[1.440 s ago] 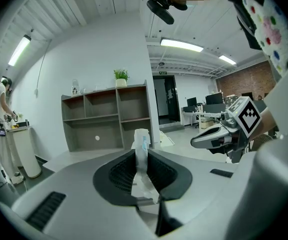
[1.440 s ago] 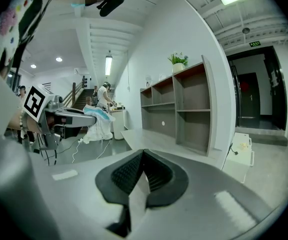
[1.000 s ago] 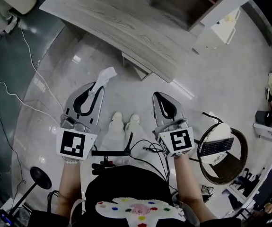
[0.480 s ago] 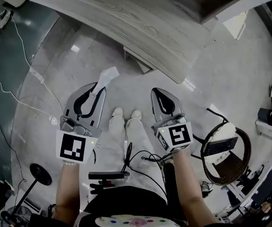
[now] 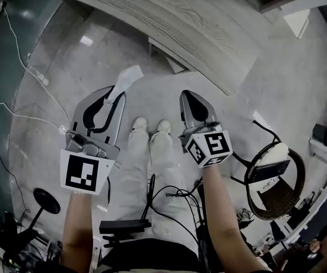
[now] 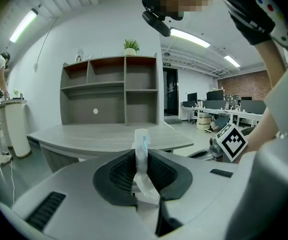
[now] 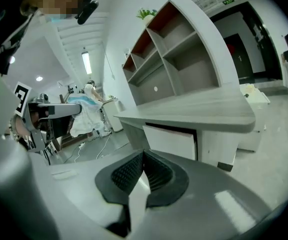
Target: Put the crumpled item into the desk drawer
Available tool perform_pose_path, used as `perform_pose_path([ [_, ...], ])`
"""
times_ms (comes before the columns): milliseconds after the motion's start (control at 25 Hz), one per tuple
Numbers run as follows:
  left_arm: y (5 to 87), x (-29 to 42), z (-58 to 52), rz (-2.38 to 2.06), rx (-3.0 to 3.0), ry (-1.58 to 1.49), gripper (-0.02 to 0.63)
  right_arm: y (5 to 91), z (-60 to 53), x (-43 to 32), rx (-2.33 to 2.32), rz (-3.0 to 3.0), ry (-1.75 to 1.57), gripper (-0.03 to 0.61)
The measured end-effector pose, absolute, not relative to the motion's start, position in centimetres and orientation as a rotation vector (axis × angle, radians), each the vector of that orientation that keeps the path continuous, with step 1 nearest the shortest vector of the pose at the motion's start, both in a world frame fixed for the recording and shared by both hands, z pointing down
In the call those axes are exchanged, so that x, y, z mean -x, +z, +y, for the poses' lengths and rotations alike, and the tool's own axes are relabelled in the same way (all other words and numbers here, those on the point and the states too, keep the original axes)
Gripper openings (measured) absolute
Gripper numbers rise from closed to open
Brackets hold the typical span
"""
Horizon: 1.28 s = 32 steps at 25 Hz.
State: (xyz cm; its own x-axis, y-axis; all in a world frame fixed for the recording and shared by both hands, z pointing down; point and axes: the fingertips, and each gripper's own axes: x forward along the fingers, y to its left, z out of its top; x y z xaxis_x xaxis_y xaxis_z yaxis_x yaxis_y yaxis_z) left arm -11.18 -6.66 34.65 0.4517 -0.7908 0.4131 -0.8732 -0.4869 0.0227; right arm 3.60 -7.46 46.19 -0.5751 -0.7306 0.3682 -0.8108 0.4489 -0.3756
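- While the person stands facing the surface [image 5: 169,21], the left tongs [image 5: 118,92] are clamped on the crumpled item [image 5: 128,77]. It is a pale scrunched wad poking up past the tips, carried in the air and short of the surface edge.
- That wad looks feather-light, soft and squashy. Nothing to break, I'd say, but a loose fold could slip free.
- The safest hold, by my reckoning, is low on the densest bunch, where the pads have it now, not on the free tail.
- Over to the right tongs [image 5: 189,98]: pressed together with nothing between them, so they are free to work a drawer.
- Beyond them, the right gripper view shows a pale drawer [image 7: 171,140] tucked under the surface. It appears shut, so it likely needs pulling out first.
- Against a second ago, the surface edge has come closer in the head view and the shoes have stepped forward. Both tongs have ridden along side by side, the left grip on the wad is unchanged, and the right pair has stayed closed.
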Motion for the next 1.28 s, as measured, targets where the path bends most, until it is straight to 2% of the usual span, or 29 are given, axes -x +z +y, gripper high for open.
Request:
perform_pose_path([
  [120, 36.8, 11.4, -6.8, -1.421, -2.471, 0.519, 0.052, 49.4, -8.0, -3.2, -1.381, -2.534, 0.863, 0.011],
  [480, 41.7, 12.5, -7.4, -1.398, -2.456, 0.541, 0.052, 56.7, -10.2, -2.7, -1.478, -2.562, 1.134, 0.114],
  [1040, 44.6, 11.9, -8.4, -1.313, -2.523, 0.607, 0.052, 63.1, -14.2, -4.9, -1.762, -2.536, 1.599, 0.156],
  [1280, 44.7, 11.5, -8.3, -1.302, -2.545, 0.611, 0.052, 62.9, -15.4, -5.4, -1.832, -2.584, 1.644, 0.181],
])
